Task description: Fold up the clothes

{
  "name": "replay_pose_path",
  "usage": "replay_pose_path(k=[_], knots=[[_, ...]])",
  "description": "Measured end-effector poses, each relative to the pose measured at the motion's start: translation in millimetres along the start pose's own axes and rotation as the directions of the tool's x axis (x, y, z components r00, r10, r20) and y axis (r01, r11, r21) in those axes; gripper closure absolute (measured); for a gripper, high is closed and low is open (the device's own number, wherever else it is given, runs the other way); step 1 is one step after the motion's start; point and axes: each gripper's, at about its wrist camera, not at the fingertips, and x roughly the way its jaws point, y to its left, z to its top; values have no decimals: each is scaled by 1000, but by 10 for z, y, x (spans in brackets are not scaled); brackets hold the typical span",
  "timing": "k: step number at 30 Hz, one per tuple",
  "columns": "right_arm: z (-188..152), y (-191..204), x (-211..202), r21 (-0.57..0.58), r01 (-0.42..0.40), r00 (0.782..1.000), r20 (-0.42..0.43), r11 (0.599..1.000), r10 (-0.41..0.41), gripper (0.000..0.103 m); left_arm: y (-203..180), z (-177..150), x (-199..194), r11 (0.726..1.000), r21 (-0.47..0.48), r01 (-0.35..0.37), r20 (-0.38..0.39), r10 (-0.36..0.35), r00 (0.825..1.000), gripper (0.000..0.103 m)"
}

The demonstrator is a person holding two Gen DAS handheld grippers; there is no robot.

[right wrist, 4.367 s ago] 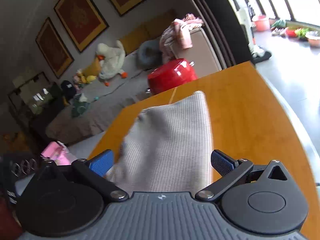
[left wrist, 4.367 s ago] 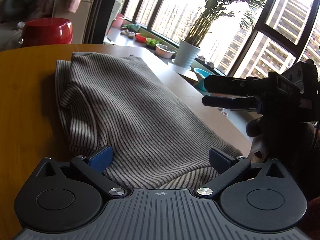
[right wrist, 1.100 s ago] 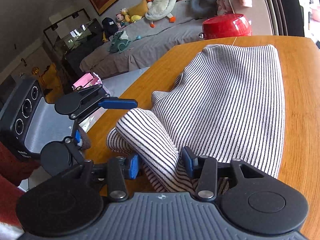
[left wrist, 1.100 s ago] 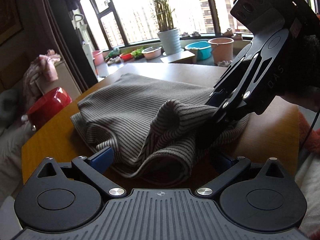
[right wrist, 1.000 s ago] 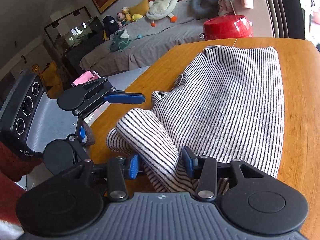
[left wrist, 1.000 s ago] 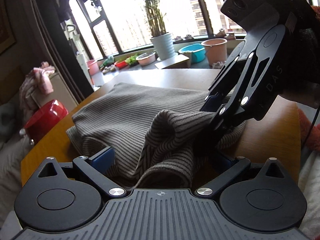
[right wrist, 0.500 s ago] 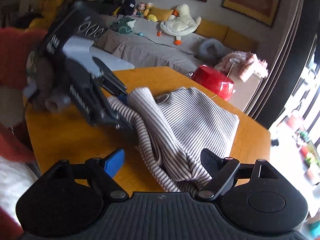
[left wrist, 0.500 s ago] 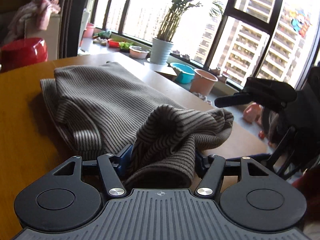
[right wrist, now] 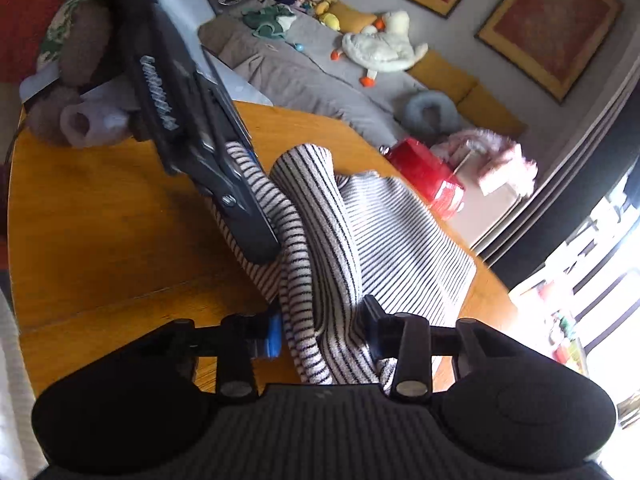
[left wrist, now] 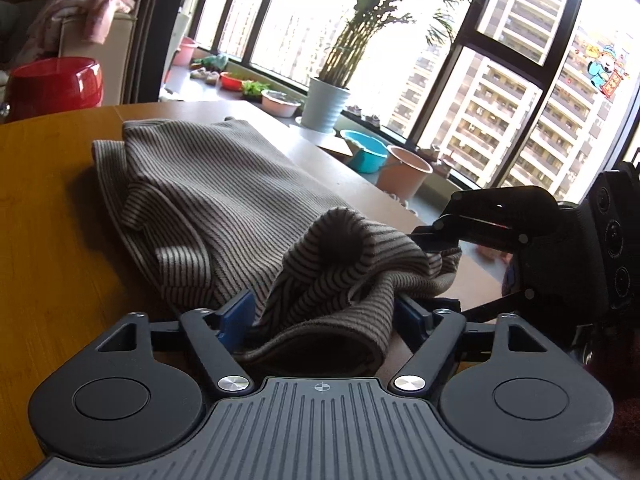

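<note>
A striped knit garment [left wrist: 224,184] lies on the round wooden table [left wrist: 48,216]. Its near edge is bunched and lifted. My left gripper [left wrist: 324,312] is shut on one end of that bunched edge. My right gripper [right wrist: 320,336] is shut on the other end of the same edge [right wrist: 316,264]. The right gripper also shows in the left wrist view [left wrist: 440,240], at the right. The left gripper shows in the right wrist view [right wrist: 256,236], at the upper left. The rest of the garment [right wrist: 400,240] lies flat behind the lifted edge.
A red pot [left wrist: 52,84] stands beyond the table's far edge, also seen from the right wrist [right wrist: 428,176]. A potted plant [left wrist: 328,104], bowls and buckets [left wrist: 404,176] line the window side. A sofa with toys [right wrist: 320,68] lies beyond the table.
The right gripper, open half a second ago, has closed on the bunched edge. The left gripper keeps its hold. The edge hangs between both grippers.
</note>
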Motion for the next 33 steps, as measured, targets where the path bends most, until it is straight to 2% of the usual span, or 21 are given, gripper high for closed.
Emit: replay_pose_path(k=[5,8,10,11,13,16,19,24,25,28,33], knots=[[-27,-141,-28,121,-56,998,-10,991,57,69,126,31,-347,997,-43,-67,57,70,996,9],[-24,-188,-60,160,-72,997,-14,985,75,71,354,115,-526,979,-172,-108,114,129,985,13],[-6,-233,-98,182,-84,996,-22,980,90,72,489,203,-558,960,-261,-99,143,140,980,29],[3,-255,-117,194,-90,995,-27,977,97,72,537,259,-540,955,-285,-82,157,130,979,34],[25,-280,-226,210,-116,991,-35,971,126,72,547,367,-415,959,-281,-41,165,91,982,47],[110,-285,-445,185,-145,986,-50,972,157,73,431,491,-150,978,-210,4,143,27,989,48],[268,-338,-692,161,-159,984,-59,974,171,73,334,564,138,992,-123,-6,85,17,996,48],[723,-754,-1018,161,-122,992,16,979,121,74,493,476,354,990,-141,12,7,-12,1000,45],[817,-877,-1008,173,-136,991,35,975,132,74,532,451,365,988,-152,21,1,-21,1000,45],[1000,-1149,-671,179,-200,980,49,963,194,74,650,359,408,984,-175,14,-19,-18,1000,48],[871,-1378,388,253,-289,953,-17,923,303,75,822,271,350,971,-237,28,-16,-32,999,50]])
